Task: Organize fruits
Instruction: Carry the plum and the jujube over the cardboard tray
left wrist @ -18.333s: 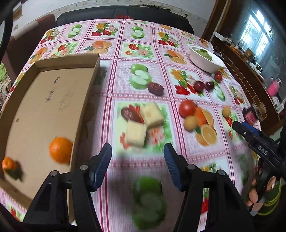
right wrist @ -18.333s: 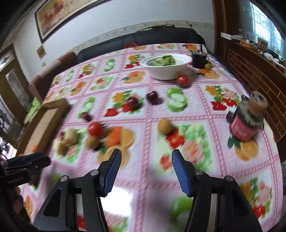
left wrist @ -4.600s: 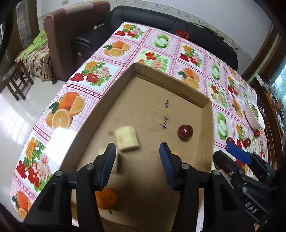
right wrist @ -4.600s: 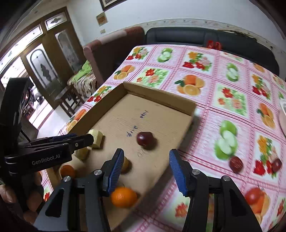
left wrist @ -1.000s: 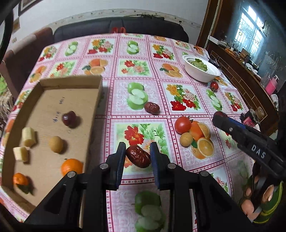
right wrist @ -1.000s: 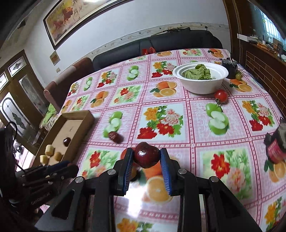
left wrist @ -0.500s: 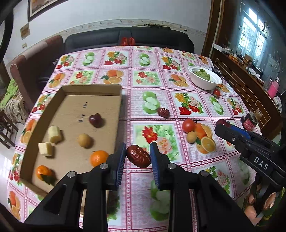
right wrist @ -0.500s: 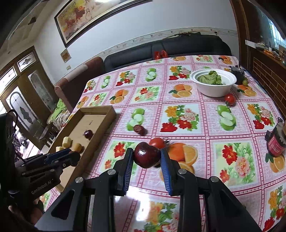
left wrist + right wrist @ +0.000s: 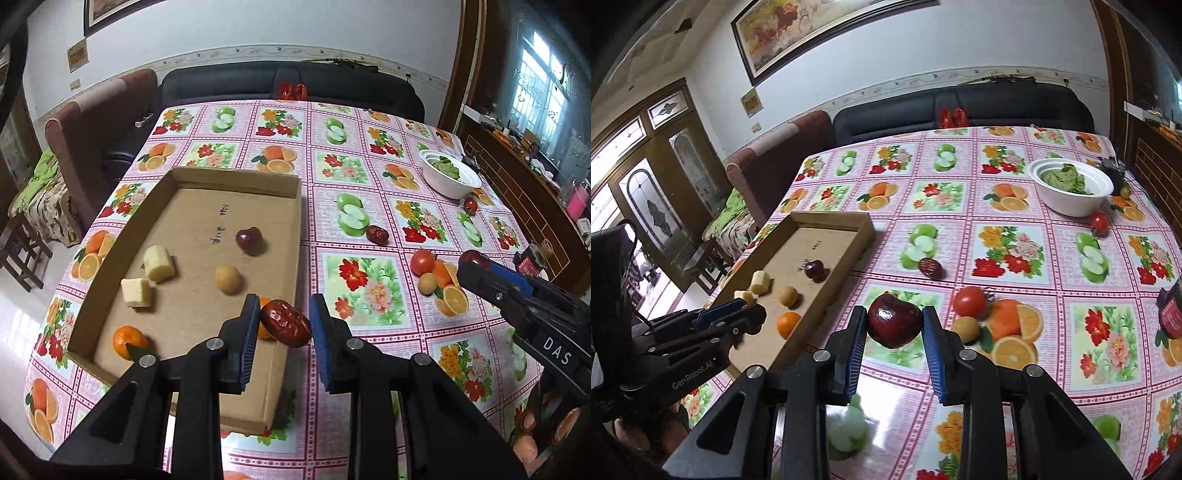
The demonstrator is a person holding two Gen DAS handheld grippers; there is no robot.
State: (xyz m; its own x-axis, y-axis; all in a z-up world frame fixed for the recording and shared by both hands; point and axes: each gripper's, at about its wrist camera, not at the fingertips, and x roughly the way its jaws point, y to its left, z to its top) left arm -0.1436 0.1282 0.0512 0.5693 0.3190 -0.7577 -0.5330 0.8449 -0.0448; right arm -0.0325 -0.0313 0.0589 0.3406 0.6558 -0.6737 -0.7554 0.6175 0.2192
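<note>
Sofa behind table; L gripper (image 9: 283,326) clamps date (image 9: 285,328), R gripper (image 9: 894,326) clamps plum (image 9: 894,320), maybe cherry; painting only R view

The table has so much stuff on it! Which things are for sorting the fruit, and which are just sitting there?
For the job:
cardboard box
date in left gripper
plum in right gripper
second date
tomato

Just lying about:
white bowl of greens
jar
sofa
painting

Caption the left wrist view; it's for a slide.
Left gripper holds a red date above the cardboard tray's near corner.
</note>
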